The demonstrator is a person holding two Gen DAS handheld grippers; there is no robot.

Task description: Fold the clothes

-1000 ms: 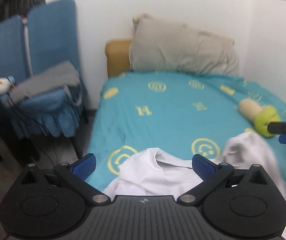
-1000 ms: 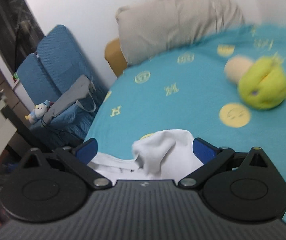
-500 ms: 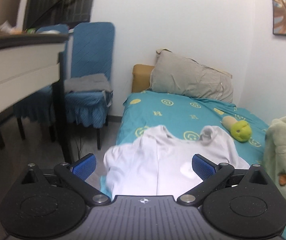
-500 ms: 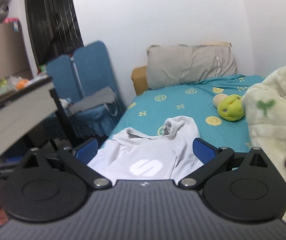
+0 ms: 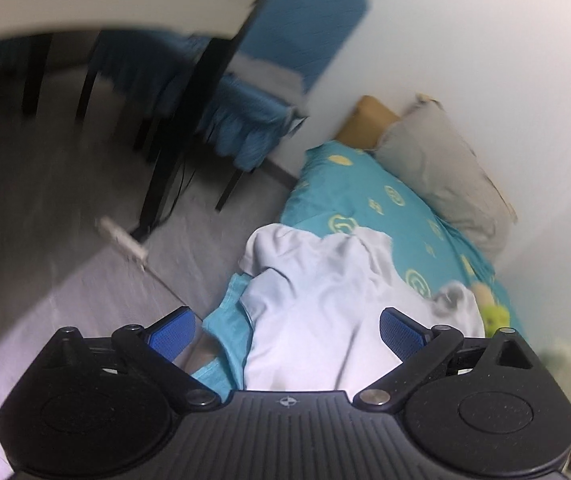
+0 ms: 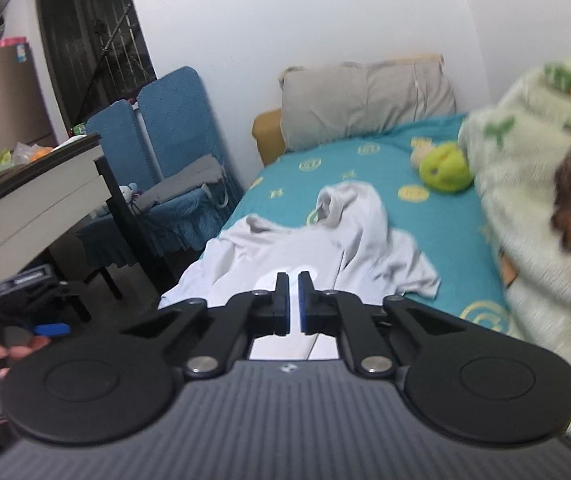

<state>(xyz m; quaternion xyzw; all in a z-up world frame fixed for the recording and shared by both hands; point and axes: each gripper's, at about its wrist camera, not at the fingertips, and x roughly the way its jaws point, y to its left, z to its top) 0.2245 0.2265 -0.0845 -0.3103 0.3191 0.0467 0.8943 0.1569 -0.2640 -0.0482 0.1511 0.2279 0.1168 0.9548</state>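
A white T-shirt (image 6: 293, 248) lies rumpled on the teal bed sheet (image 6: 445, 240), one sleeve bunched up and its near edge hanging over the bed's side. My right gripper (image 6: 293, 300) hovers over the shirt's near part; its jaws are closing and only a thin slit remains between the blue pads, with no cloth seen pinched in it. In the left wrist view the shirt (image 5: 317, 312) spreads ahead of my left gripper (image 5: 285, 334), which stands wide open and tilted, with nothing held. That gripper (image 6: 49, 328) also shows at the far left of the right wrist view, with a hand on it.
A grey pillow (image 6: 365, 96) leans at the head of the bed, with a green plush toy (image 6: 445, 168) before it. A pale fleece blanket (image 6: 537, 200) is heaped on the right. Blue chairs (image 6: 165, 120) and a white table (image 6: 33, 184) stand left of the bed.
Both grippers have pulled back from the bed. The left view has rolled sideways. The right jaws went from wide open to nearly together. The shirt now lies spread out.
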